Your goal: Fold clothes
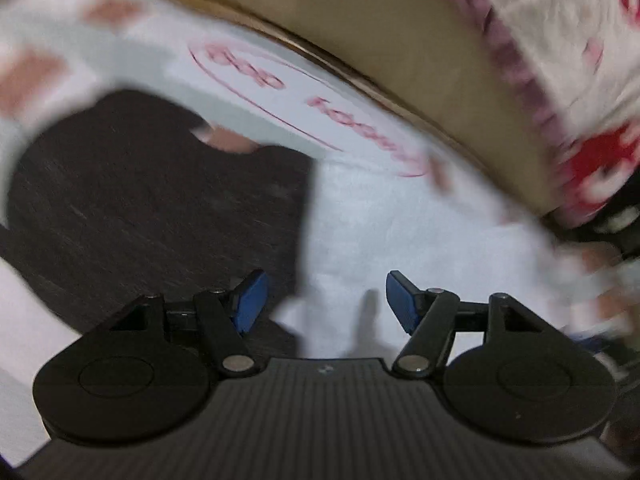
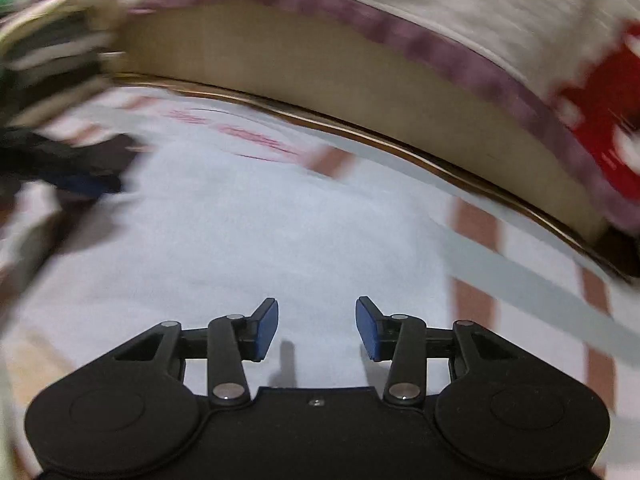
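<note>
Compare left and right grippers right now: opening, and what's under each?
The left gripper has its jaws spread wider than the right gripper. The left one sits over the edge of the white garment, with the dark garment under its left finger; the right one sits over plain white cloth only. Shared: both open, both empty, blue pads, both facing the tan wall.

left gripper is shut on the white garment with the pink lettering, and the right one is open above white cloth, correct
Not quite. The left wrist view shows the left gripper open: its blue fingertips stand apart with nothing clamped between them, and the white garment with pink lettering lies beyond and beneath them. The rest holds: the right wrist view shows the right gripper open above white cloth.
</note>
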